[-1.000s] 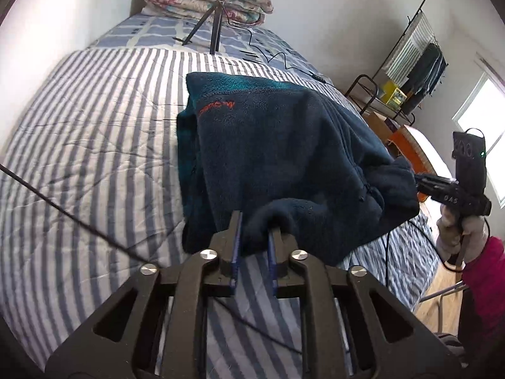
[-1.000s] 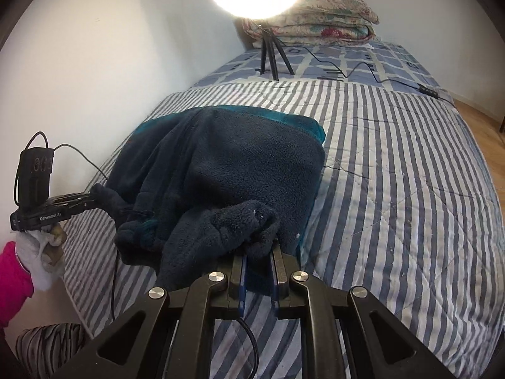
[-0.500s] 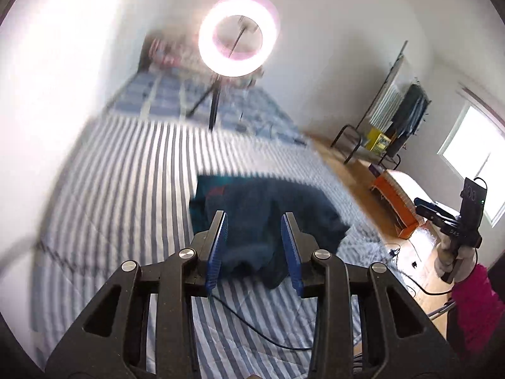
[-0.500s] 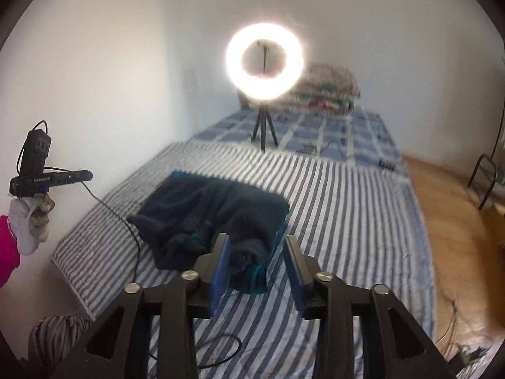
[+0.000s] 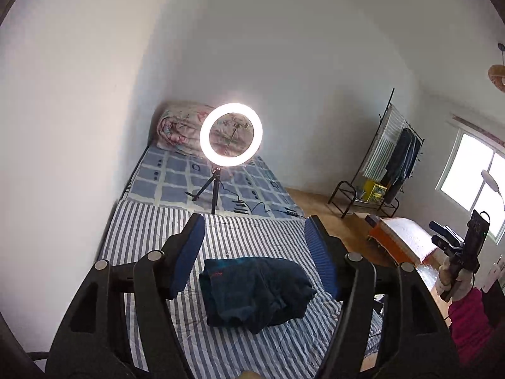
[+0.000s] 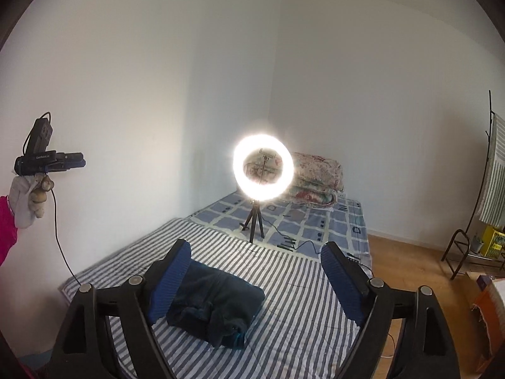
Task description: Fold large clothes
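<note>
Left gripper point(image 5: 254, 260), black frame with blue ribbed pads: jaws spread wide, just been opening, nothing between them. Right gripper point(image 6: 255, 281), same build: jaws also spread and just been opening, empty. Each was held up clear of the bed, tilted a little downward.

Dark navy fleece garment point(image 5: 255, 290) lay below as a thick folded bundle on the grey-and-white striped quilt point(image 5: 151, 240). It showed a teal lining edge and a small red mark on its upper layer. In the left view it sat at about 6 o'clock from the glowing ring light on a small black tripod point(image 5: 231, 135), well apart from it. In the right view the bundle point(image 6: 214, 306) was partly behind the left-side pad.

The opposite hand, in a pale glove, appeared at 3 o'clock point(image 5: 451, 279) in the left view and at 9 o'clock point(image 6: 30, 194) in the right.

Judgement: the fold looked finished and released. To close this step well, keep both jaws wide and well above the fleece so no pad snags a layer. The near edge looked lumpy; a light press there would square it. A black cable point(image 5: 268, 210) ran across the far bedding, clear of the work.
</note>
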`<state>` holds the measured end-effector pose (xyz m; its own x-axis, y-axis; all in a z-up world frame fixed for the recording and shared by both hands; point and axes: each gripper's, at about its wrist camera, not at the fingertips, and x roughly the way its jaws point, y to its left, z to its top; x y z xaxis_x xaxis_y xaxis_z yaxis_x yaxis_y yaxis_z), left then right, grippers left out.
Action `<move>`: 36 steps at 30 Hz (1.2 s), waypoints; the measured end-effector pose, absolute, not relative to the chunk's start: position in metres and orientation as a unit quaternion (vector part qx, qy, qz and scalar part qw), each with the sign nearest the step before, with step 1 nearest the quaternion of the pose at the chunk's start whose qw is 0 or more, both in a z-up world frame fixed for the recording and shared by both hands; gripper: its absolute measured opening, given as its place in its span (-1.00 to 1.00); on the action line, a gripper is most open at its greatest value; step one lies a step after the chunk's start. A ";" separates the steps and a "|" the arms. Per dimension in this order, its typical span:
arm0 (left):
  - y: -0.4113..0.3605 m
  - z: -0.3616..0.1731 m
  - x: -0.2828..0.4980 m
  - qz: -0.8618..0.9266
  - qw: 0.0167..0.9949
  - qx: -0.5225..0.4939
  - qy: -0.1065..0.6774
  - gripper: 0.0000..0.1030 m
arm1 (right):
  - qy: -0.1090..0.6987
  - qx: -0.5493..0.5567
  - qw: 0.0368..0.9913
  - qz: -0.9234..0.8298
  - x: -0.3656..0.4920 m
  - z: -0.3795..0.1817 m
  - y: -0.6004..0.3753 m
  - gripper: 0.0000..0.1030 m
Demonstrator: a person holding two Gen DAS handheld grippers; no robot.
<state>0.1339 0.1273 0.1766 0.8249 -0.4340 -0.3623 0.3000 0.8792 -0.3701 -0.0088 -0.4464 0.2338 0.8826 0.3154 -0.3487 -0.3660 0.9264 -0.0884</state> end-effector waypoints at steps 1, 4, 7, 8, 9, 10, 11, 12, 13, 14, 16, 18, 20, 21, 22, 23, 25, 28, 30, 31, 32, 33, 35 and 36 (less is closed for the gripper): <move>0.128 0.170 0.137 -0.192 0.942 -0.152 0.229 0.35 | 0.168 -0.068 0.967 0.177 -0.007 0.231 -0.448 0.75; 0.127 0.127 0.154 -0.191 0.927 -0.176 0.272 0.38 | 0.193 -0.047 0.964 0.180 0.001 0.207 -0.452 0.78; 0.119 0.069 0.178 -0.191 0.902 -0.213 0.324 0.38 | 0.241 -0.002 0.952 0.186 0.026 0.158 -0.453 0.78; 0.115 0.051 0.186 -0.191 0.895 -0.219 0.339 0.38 | 0.257 0.011 0.948 0.189 0.031 0.142 -0.453 0.78; 0.111 0.029 0.198 -0.186 0.887 -0.224 0.359 0.38 | 0.276 0.026 0.941 0.194 0.041 0.121 -0.452 0.78; 0.105 0.013 0.207 -0.185 0.881 -0.229 0.370 0.38 | 0.293 0.034 0.935 0.197 0.050 0.102 -0.449 0.78; 0.100 -0.006 0.215 -0.185 0.872 -0.239 0.384 0.38 | 0.307 0.039 0.930 0.198 0.059 0.085 -0.447 0.78; 0.096 -0.027 0.226 -0.183 0.863 -0.249 0.401 0.38 | 0.325 0.049 0.923 0.199 0.069 0.063 -0.444 0.78; 0.091 -0.042 0.232 -0.179 0.857 -0.253 0.413 0.38 | 0.341 0.064 0.916 0.201 0.078 0.044 -0.442 0.78; 0.086 -0.060 0.240 -0.174 0.849 -0.256 0.428 0.38 | 0.354 0.080 0.909 0.203 0.086 0.028 -0.443 0.78; 0.075 -0.088 0.252 -0.170 0.834 -0.260 0.456 0.38 | 0.387 0.122 0.889 0.211 0.106 -0.010 -0.443 0.78; 0.066 -0.121 0.264 -0.175 0.812 -0.274 0.484 0.38 | 0.411 0.161 0.871 0.214 0.122 -0.041 -0.444 0.78; 0.060 -0.144 0.271 -0.176 0.795 -0.296 0.500 0.38 | 0.426 0.196 0.856 0.218 0.132 -0.064 -0.446 0.78; 0.059 -0.153 0.275 -0.175 0.787 -0.307 0.505 0.38 | 0.431 0.209 0.850 0.220 0.138 -0.073 -0.446 0.78; 0.058 -0.162 0.279 -0.174 0.780 -0.319 0.509 0.38 | 0.434 0.218 0.846 0.222 0.143 -0.079 -0.445 0.78; 0.056 -0.169 0.282 -0.173 0.774 -0.327 0.513 0.38 | 0.437 0.229 0.841 0.221 0.149 -0.088 -0.444 0.78; 0.052 -0.183 0.285 -0.176 0.762 -0.344 0.520 0.38 | 0.440 0.243 0.835 0.223 0.157 -0.097 -0.442 0.77; 0.038 -0.195 0.289 -0.182 0.755 -0.342 0.530 0.17 | 0.447 0.250 0.827 0.230 0.169 -0.106 -0.434 0.73; 0.029 -0.199 0.291 -0.185 0.753 -0.334 0.535 -0.49 | 0.455 0.251 0.821 0.235 0.174 -0.111 -0.428 0.60; 0.026 -0.198 0.291 -0.185 0.755 -0.331 0.534 -0.57 | 0.462 0.252 0.816 0.238 0.178 -0.115 -0.425 0.31; 0.024 -0.196 0.290 -0.185 0.761 -0.326 0.530 -0.72 | 0.474 0.258 0.805 0.247 0.180 -0.120 -0.422 -0.25; 0.022 -0.190 0.288 -0.183 0.770 -0.315 0.523 -0.77 | 0.483 0.265 0.793 0.259 0.181 -0.123 -0.419 -0.55; 0.020 -0.177 0.283 -0.187 0.784 -0.300 0.510 -0.79 | 0.483 0.262 0.792 0.268 0.172 -0.119 -0.415 -0.78; 0.024 -0.169 0.277 -0.188 0.792 -0.295 0.500 -0.80 | 0.475 0.256 0.793 0.281 0.165 -0.112 -0.414 -0.80</move>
<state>0.2767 0.0235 -0.1694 0.4297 -0.5926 -0.6813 0.0017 0.7551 -0.6556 0.1652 -0.4138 -0.1124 0.3901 0.6897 -0.6101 -0.2029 0.7107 0.6736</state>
